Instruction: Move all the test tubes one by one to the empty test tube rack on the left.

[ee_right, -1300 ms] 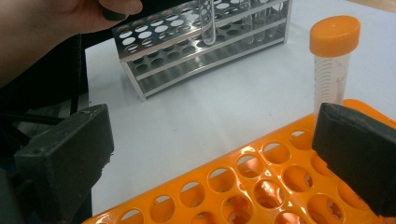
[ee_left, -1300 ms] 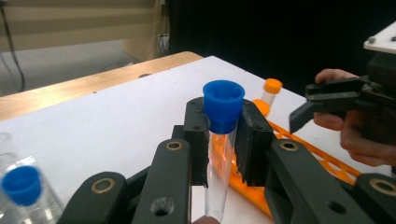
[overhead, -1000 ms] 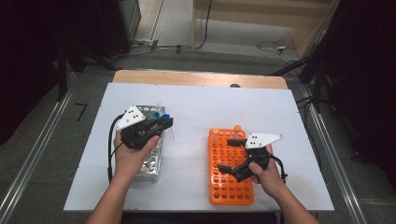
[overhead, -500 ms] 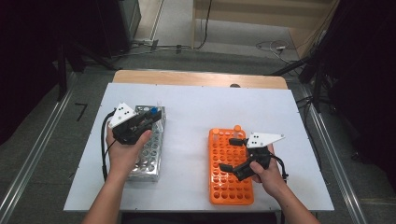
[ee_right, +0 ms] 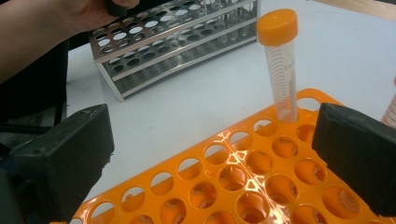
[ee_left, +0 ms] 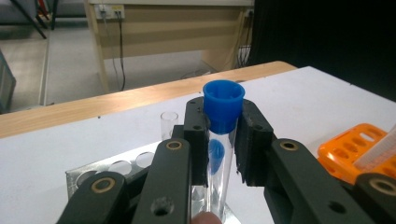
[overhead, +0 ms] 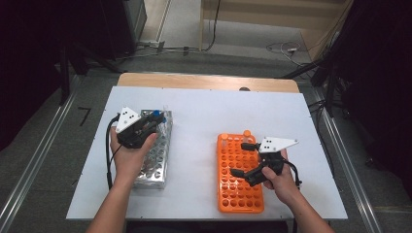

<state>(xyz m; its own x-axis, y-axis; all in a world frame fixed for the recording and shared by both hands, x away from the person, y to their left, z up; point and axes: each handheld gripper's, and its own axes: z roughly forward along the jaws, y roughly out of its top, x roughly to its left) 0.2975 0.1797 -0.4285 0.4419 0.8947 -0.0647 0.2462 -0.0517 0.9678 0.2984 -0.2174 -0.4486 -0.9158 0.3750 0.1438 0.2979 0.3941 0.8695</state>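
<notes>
My left gripper [overhead: 150,121] is shut on a clear tube with a blue cap [ee_left: 224,100], gripping it just under the cap. It holds the tube upright over the far end of the metal rack [overhead: 156,162]. My right gripper [overhead: 239,159] is open above the orange rack [overhead: 240,196], with nothing between its pads [ee_right: 70,156]. An orange-capped tube [ee_right: 282,65] stands in a far corner hole of the orange rack [ee_right: 243,186].
One empty clear tube [ee_left: 168,122] stands in the metal rack [ee_left: 116,165] beyond my left gripper. The white table [overhead: 204,126] lies bare between the two racks. A wooden strip [overhead: 204,81] runs along the far edge.
My left gripper has shifted a little to the left and farther back over the metal rack, with the blue-capped tube in it. The right gripper has stayed put.
</notes>
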